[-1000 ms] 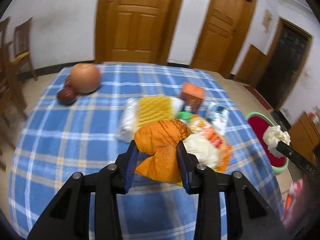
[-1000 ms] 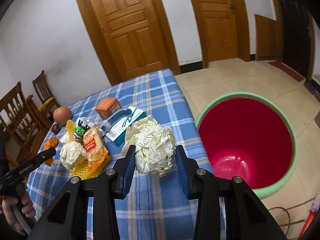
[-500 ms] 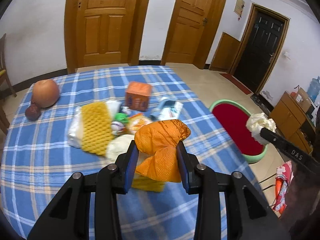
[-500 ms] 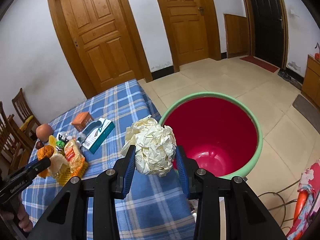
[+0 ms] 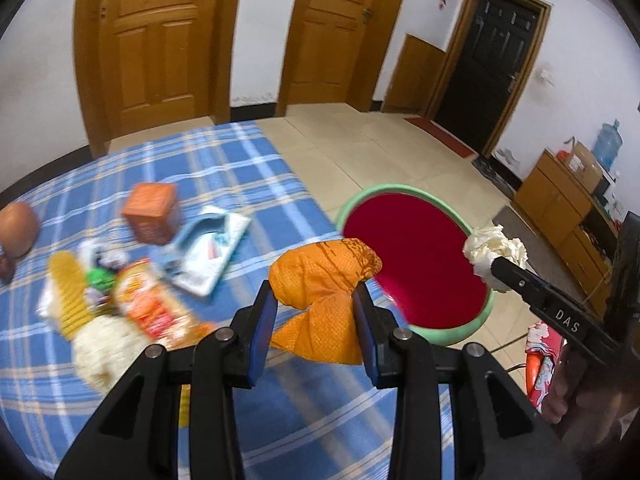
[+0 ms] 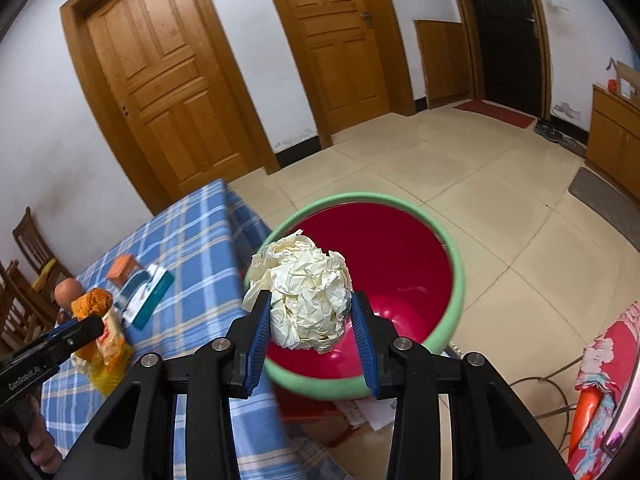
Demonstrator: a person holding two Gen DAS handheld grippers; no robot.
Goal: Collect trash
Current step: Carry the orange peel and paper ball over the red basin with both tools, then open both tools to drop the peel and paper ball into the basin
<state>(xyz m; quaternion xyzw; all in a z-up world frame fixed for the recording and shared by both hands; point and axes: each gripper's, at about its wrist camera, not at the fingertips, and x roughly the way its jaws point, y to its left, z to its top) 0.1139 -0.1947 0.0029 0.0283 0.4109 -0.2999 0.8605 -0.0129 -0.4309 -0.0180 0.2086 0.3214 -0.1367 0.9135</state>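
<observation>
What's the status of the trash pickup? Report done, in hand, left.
Done: nothing visible inside the red bin yet. In hand: right gripper grips the crumpled paper ball over the bin; left gripper holds the orange mesh wrapper near the table edge. Left: snack bag, orange box and other litter on the tablecloth.

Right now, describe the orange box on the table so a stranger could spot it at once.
Find the table with the blue checked cloth. Toward its far side, beyond the pile of wrappers, the small orange box stands upright beside a flat teal-and-white carton. It alone is a squat orange cube; the other orange items are crumpled or flat.
</observation>
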